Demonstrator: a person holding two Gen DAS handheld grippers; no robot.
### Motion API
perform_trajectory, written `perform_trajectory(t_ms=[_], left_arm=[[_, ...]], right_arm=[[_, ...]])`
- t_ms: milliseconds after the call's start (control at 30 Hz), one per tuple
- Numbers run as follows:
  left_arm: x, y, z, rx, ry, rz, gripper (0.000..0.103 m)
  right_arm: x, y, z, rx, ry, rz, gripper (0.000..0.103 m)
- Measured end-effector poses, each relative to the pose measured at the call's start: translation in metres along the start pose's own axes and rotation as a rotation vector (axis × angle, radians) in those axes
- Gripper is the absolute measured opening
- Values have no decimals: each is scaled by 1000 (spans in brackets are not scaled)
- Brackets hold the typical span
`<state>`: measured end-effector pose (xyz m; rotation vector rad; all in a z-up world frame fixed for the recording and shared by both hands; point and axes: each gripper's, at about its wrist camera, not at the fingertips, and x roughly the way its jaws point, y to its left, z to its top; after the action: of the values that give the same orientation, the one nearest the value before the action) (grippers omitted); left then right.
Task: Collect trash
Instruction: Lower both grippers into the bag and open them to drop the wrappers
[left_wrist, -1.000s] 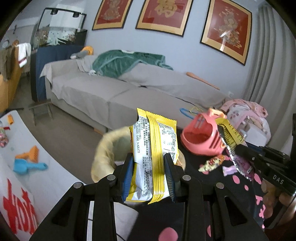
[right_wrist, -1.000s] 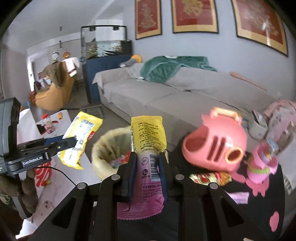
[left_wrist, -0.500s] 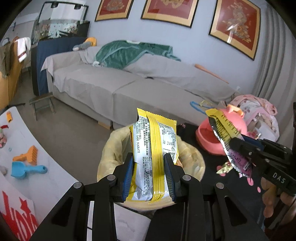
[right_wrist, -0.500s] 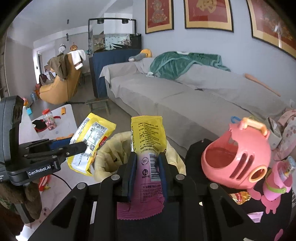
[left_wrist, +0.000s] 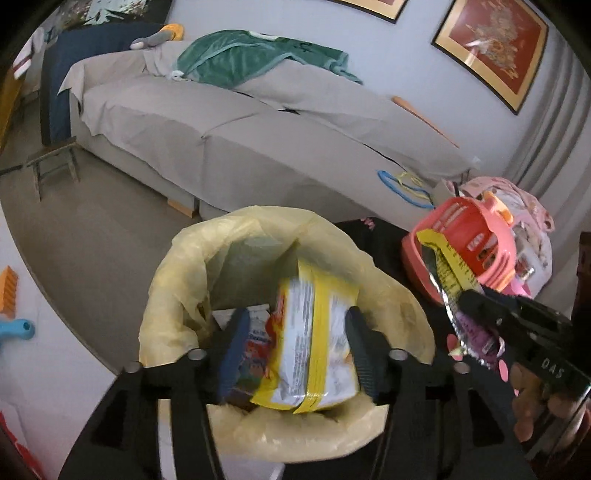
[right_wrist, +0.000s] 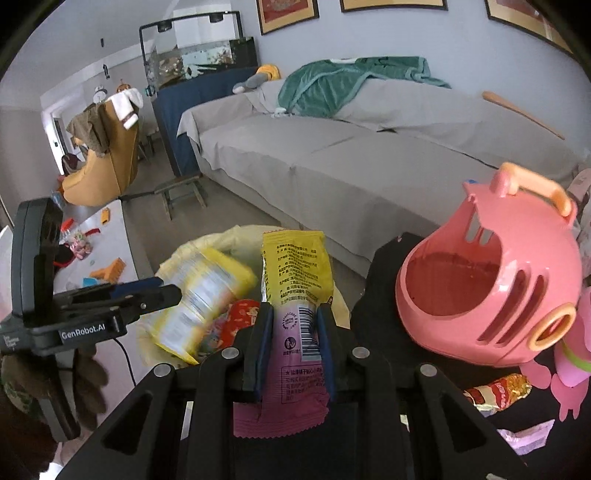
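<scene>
Tongs on the left (left_wrist: 295, 354) were opening, and the yellow and white foil snack packet (left_wrist: 314, 343) between them, blurred, looked already loose above the round bin lined with a pale yellow plastic bag (left_wrist: 177, 295). It leaned toward the near rim, so I judged it could catch there and slide out to the floor instead of falling inside. The right tongs (right_wrist: 290, 347) stayed narrow, clamped on a flat purple and yellow wrapper (right_wrist: 295, 295) that hovered over the right side of the bin. If released too early, this light wrapper could drift onto the black desk with pink spots (right_wrist: 384, 295).
</scene>
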<state>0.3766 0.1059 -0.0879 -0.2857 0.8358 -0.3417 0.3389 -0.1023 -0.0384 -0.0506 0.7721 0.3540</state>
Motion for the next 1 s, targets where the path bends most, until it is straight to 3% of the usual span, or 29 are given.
perform_trajectory(t_ms=[333, 433, 533, 667, 833, 900, 1000], left_arm=[[-33, 63, 0, -161, -111, 61, 57], [-43, 79, -7, -189, -132, 79, 57], [-49, 90, -11, -200, -139, 98, 57], [-51, 104, -17, -221, -146, 127, 57], [-51, 112, -22, -249, -146, 133, 57], [-51, 112, -22, -247, -146, 131, 57], [-54, 106, -23, -237, -149, 128, 57]], right_arm=[[61, 34, 14, -53, 105, 108, 24], [97, 51, 17, -57, 185, 149, 24], [144, 61, 12, -15, 342, 187, 24], [172, 77, 0, -62, 439, 162, 24], [165, 91, -5, -118, 430, 151, 28], [151, 98, -3, -155, 378, 128, 41], [122, 109, 2, -228, 276, 89, 43]])
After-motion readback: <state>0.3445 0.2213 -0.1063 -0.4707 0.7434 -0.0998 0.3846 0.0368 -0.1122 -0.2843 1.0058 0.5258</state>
